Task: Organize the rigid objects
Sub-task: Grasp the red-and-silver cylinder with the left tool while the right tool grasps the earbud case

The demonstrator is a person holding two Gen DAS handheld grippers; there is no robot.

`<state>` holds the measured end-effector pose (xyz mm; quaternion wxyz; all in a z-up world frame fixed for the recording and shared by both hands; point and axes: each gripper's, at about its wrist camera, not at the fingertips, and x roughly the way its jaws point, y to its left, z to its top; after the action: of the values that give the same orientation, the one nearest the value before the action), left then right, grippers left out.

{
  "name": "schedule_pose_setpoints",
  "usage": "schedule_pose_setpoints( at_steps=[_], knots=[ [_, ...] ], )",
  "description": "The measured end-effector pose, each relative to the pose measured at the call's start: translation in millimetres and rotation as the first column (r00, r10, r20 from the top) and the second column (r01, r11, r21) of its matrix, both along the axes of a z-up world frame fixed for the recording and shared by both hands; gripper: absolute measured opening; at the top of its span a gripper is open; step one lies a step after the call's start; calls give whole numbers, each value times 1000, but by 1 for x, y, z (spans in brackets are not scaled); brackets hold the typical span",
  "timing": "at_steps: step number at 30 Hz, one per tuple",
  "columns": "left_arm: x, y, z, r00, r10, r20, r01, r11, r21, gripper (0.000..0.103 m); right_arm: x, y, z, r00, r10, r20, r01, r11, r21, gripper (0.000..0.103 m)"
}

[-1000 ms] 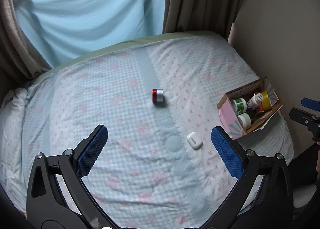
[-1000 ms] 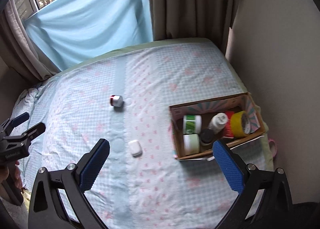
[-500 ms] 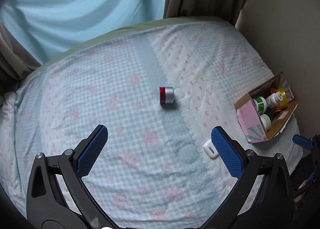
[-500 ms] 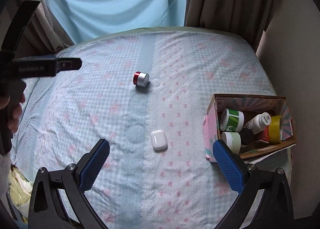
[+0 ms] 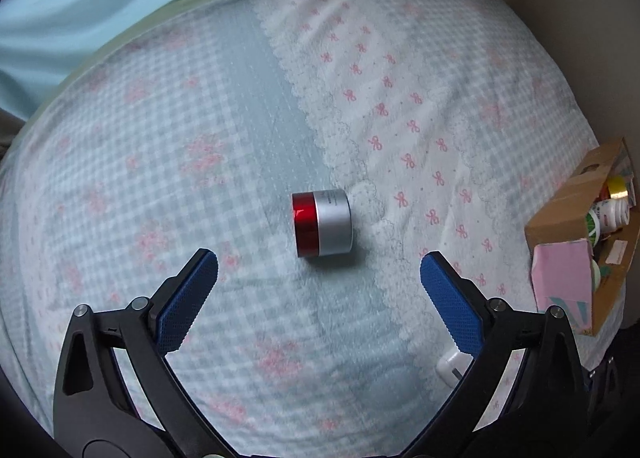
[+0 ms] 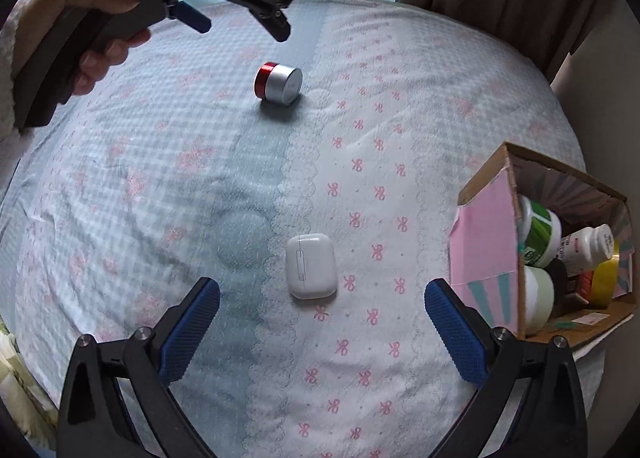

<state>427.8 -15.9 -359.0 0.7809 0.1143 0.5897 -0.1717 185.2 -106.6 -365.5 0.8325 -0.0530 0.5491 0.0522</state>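
Both tongs spread empty; left tongs (image 5: 319, 262) now closer over red-silver jar (image 5: 322, 223).

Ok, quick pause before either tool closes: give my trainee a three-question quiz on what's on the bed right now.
1. True or false: the left tool is shut on the red-and-silver jar.
2. Which item lies in front of the right tool? A) white earbud case B) yellow tape roll C) white pill bottle
3. Fill in: the green-labelled jar sits inside the ____.

Key: 1 false, both tools are open and empty, and the jar lies on its side on the bedspread. 2 A. 3 cardboard box.
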Motion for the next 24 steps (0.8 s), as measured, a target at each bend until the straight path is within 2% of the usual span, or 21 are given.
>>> schedule_pose_setpoints(
  at_steps=[2,6,9,13,14,18,20,21,22,24],
  knots=[
    [12,-6,-21,999,-9,-31,9,1000,12,96,7,4,-14,1000,8,-18,-8,1000,-8,102],
    [27,-13,-52,998,-13,-53,15,999,36,95,20,8,-41,998,4,-59,-4,1000,-3,99],
    [33,-15,-69,998,-5,-67,7,999,37,87,29,10,-59,997,0,-83,0,1000,0,98],
    [40,-18,-86,997,6,-74,-4,1000,28,84,40,10,-80,991,-11,-134,14,1000,21,86],
    [41,-18,-89,997,10,-72,-8,1000,25,78,42,11,-84,989,-13,-145,16,1000,22,84],
    [47,-20,-99,996,25,-87,-25,1000,2,69,46,15,-95,986,-6,-164,10,1000,24,78],
    [48,-22,-103,996,24,-87,-24,1000,-2,59,46,16,-95,987,-8,-158,12,1000,23,77],
    [48,-23,-104,996,21,-86,-21,1000,-3,56,46,17,-95,988,-12,-156,16,1000,22,74],
    [48,-24,-103,996,18,-84,-18,1000,-7,47,46,17,-95,988,-16,-154,19,1000,18,68],
    [49,-24,-104,997,18,-80,-18,1000,-4,44,48,16,-95,988,-20,-154,23,1000,13,60]
  ],
)
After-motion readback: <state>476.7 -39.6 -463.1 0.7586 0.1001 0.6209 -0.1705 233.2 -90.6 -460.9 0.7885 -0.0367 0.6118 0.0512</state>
